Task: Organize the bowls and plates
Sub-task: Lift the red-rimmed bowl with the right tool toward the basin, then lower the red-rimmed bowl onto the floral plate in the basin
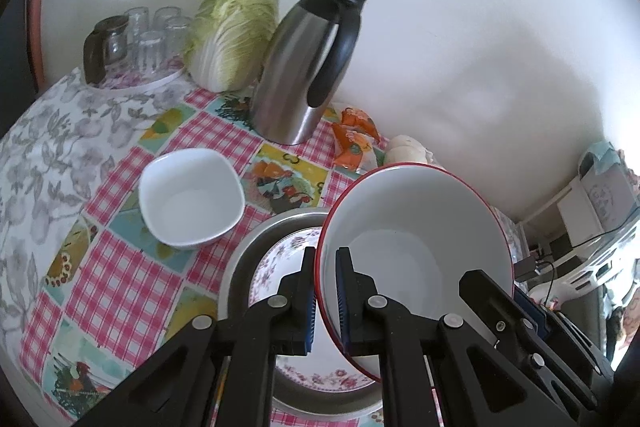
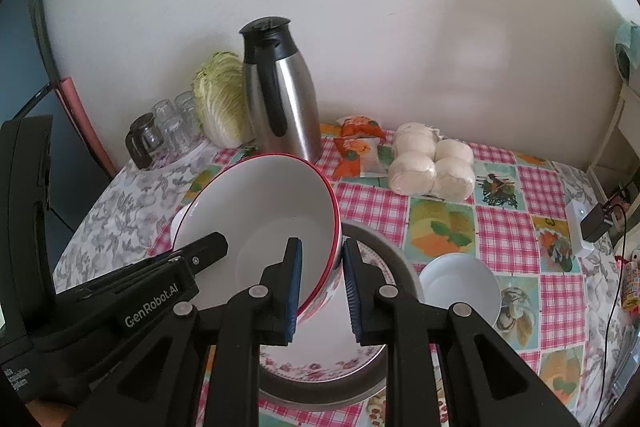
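A large white bowl with a red rim (image 1: 416,227) (image 2: 276,203) is held tilted above a floral plate (image 1: 276,267) (image 2: 320,355) that lies in a grey metal dish (image 1: 240,259) (image 2: 404,267). My left gripper (image 1: 325,291) is shut on the bowl's left rim. My right gripper (image 2: 322,287) is shut on the bowl's right rim. A small white square bowl (image 1: 191,197) stands on the table to the left. A small white round bowl (image 2: 460,283) stands to the right of the dish.
A steel thermos jug (image 1: 308,63) (image 2: 280,99), a cabbage (image 1: 232,35), glasses on a tray (image 1: 140,39), orange packets (image 2: 356,143) and bagged buns (image 2: 432,163) stand along the wall. A charger and cables (image 2: 592,227) lie at the table's right edge.
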